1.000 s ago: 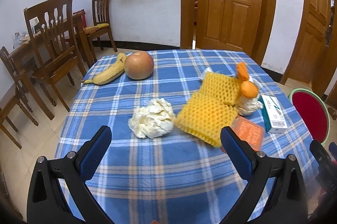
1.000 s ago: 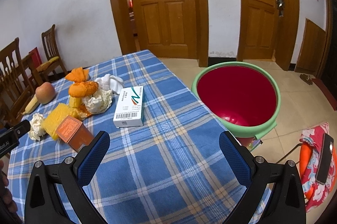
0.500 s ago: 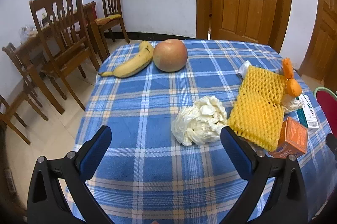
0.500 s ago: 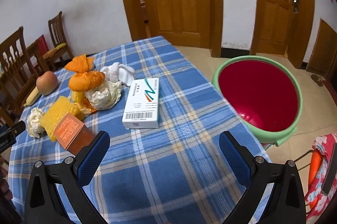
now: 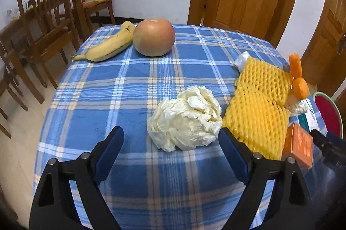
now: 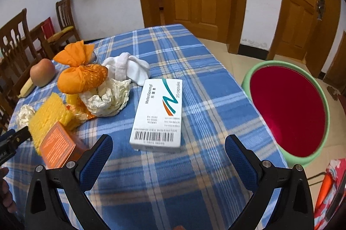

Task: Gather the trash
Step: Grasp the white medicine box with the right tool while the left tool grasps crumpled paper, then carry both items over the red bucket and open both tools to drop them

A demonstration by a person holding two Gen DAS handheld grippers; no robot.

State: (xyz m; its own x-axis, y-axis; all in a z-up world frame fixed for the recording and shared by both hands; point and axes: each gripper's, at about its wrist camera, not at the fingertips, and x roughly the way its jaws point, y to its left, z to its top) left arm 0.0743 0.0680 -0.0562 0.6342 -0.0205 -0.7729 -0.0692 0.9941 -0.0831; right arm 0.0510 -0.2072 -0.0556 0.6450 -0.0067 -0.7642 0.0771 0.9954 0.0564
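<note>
Nothing binned yet: red basin with green rim [image 6: 287, 111] looks empty; left gripper [image 5: 170, 137], jaws just been narrowing, unclenched at crumpled cream paper wad [image 5: 186, 119], right gripper [image 6: 168, 147] spread, empty.

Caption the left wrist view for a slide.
Open left claw approaching a crumpled paper wad on the blue plaid tablecloth, apple and banana beyond.

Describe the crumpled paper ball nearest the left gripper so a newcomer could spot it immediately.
On the blue plaid tablecloth, look just ahead of the left gripper, whose open jaws have just been closing. The crumpled paper ball lies there beside the yellow foam netting. It alone is cream-white and wrinkled all over.
</note>
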